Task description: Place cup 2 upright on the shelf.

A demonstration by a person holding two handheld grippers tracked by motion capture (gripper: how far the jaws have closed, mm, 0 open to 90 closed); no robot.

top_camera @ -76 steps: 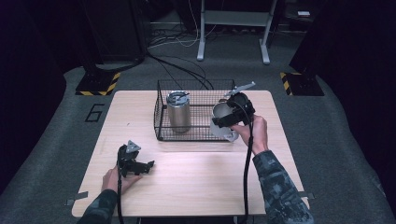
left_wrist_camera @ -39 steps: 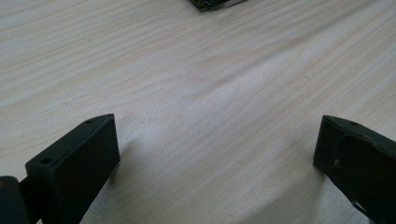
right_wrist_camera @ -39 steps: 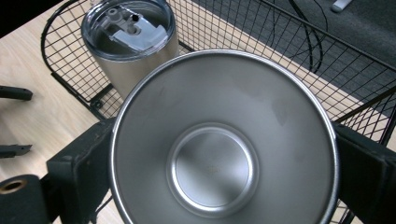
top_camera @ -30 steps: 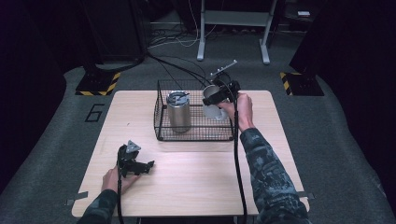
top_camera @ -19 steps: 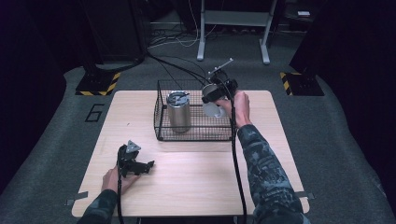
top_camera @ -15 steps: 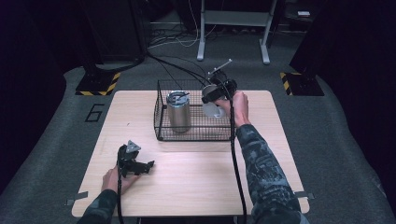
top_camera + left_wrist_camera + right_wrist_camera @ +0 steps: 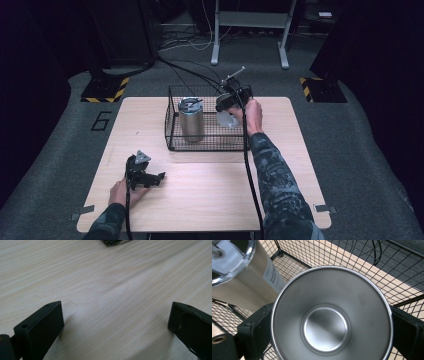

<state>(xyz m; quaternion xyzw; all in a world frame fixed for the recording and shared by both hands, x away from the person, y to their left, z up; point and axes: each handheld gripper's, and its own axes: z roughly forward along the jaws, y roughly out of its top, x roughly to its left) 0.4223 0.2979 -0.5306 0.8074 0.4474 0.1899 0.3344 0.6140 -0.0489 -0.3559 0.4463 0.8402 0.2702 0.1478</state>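
right gripper (image 7: 329, 327) clamps steel cup (image 7: 331, 315) (apparently over wire basket (image 7: 172, 131)) | left gripper (image 7: 117, 322) jaws apart on table (image 7: 105, 285)

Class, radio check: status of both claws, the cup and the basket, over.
Left claw open, resting on table. Right claw shut on steel cup over wire basket. Lidded tumbler stands inside.

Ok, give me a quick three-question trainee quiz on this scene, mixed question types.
1. True or false: the right tool is shut on the steel cup.
2. What stands in the wire basket beside that cup? A) a lidded tumbler B) a plate C) a bottle
3. Fill in: the left tool sits open over the bare wooden ____.

Key: 1 true; 2 A; 3 table.
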